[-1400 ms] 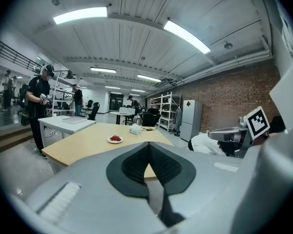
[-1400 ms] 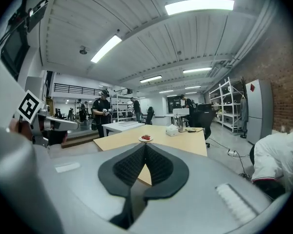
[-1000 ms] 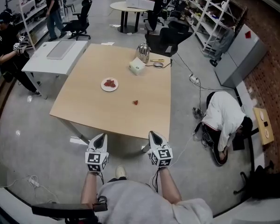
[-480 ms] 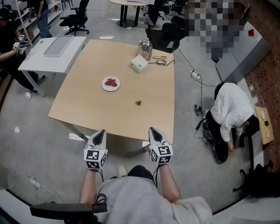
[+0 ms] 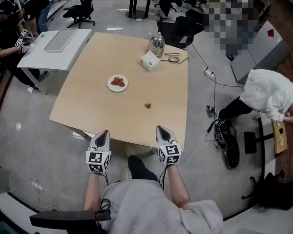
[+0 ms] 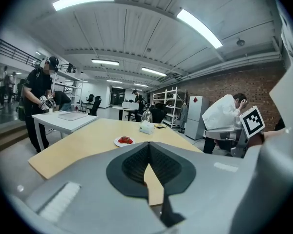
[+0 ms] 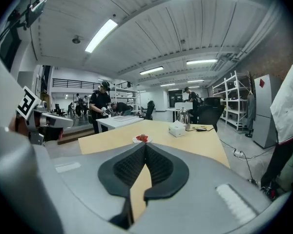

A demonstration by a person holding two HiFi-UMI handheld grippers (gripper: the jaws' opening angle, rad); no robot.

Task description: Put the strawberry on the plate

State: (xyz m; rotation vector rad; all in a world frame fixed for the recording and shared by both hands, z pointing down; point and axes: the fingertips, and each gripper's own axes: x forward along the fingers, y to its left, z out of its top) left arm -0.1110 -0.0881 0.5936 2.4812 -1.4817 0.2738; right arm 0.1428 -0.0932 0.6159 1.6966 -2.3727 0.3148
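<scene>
A small red strawberry (image 5: pixel 148 105) lies alone on the wooden table (image 5: pixel 88 96), right of centre. A white plate (image 5: pixel 117 83) holding red strawberries sits further in, to its left; this plate (image 6: pixel 125 141) also shows in the left gripper view and the plate (image 7: pixel 142 139) in the right gripper view. My left gripper (image 5: pixel 103 133) and right gripper (image 5: pixel 162 129) hover side by side just short of the table's near edge. Both are shut, with nothing between the jaws. The left gripper (image 6: pixel 148 144) and right gripper (image 7: pixel 145 145) both point across the table.
A white tissue box (image 5: pixel 150 61) and a metal kettle (image 5: pixel 157 44) stand at the table's far end, beside a few small items. A white side table (image 5: pixel 53 45) stands to the left. A person in white (image 5: pixel 268 91) crouches on the floor to the right, near cables.
The head view has drawn closer to the table, whose near edge now lies just ahead of both grippers. The crouching person has shifted right. Both grippers stay shut.
</scene>
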